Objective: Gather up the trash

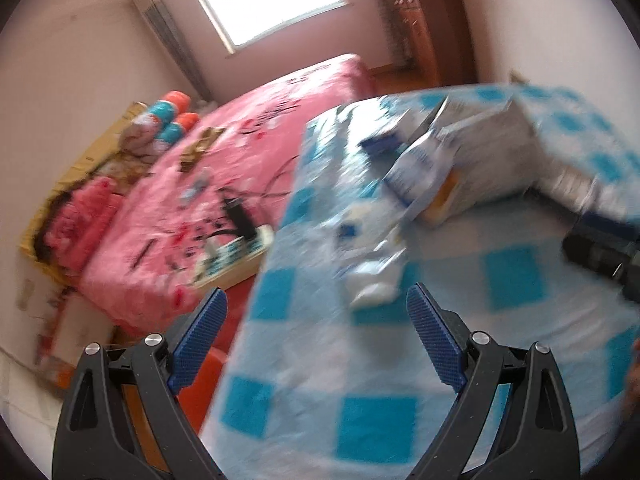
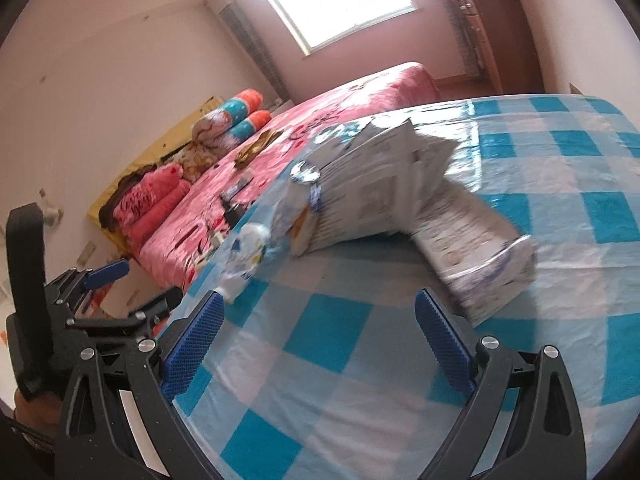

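A table under a blue-and-white checked cloth carries the trash. A crumpled white wrapper lies near the table's left edge. Behind it lie opened white cartons, and another white carton lies on its side to the right. My left gripper is open and empty, just short of the wrapper. My right gripper is also open and empty over the cloth, in front of the cartons. The left gripper shows at the right wrist view's left edge, beside the table.
A bed with a pink cover stands left of the table, strewn with a power strip, cables and folded bedding. A wooden wardrobe stands at the back right. An orange stool sits below the table's left edge.
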{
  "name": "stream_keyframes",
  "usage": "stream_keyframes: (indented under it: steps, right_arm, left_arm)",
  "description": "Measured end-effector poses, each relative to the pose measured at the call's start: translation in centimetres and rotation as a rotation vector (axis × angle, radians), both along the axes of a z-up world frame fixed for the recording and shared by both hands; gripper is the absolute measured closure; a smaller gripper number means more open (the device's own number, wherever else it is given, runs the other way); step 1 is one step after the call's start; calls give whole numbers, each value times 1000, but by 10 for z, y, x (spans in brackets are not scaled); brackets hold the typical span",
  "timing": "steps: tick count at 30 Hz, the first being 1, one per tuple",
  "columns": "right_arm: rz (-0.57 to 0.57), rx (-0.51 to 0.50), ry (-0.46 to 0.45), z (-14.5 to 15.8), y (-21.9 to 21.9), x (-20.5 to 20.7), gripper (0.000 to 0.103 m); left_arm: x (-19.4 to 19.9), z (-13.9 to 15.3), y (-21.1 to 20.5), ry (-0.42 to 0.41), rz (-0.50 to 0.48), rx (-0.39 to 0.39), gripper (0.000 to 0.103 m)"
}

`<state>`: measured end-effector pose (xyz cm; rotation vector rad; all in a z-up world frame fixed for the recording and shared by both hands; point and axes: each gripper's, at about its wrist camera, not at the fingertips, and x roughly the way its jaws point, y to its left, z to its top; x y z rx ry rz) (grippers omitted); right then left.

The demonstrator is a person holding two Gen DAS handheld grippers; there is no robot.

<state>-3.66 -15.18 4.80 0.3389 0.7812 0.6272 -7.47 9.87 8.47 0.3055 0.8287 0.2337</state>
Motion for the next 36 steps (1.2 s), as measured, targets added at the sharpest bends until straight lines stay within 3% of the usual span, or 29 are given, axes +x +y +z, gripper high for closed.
stream_keyframes:
  steps: [5, 10, 14, 18, 23, 27, 36]
  right_arm:
    - [-58, 41, 11, 0, -28, 11, 8]
    - [-89, 65, 15, -1, -45, 18, 8]
    - [-95, 80, 8, 2, -56, 22, 8]
    - [-111, 90, -22, 6, -70, 22, 8]
    - [-138, 77, -29, 4, -81, 26, 8]
    - [-158, 87, -24, 2, -90, 30, 8]
    - [-216, 93, -18, 1, -111, 37, 8]
  left_arm:
    - [56, 30, -12, -31, -52, -192, 11]
    - [134, 38, -24, -8, -42, -293, 11]
    - [200, 16, -21, 66, 44, -292, 11]
    - [243, -13, -7, 137, 147, -347, 11]
    - [265, -33, -6, 186, 185, -371, 11]
    - [271, -44, -22, 232, 153, -357, 12]
    - [240, -53, -44, 260, 108, -315, 12]
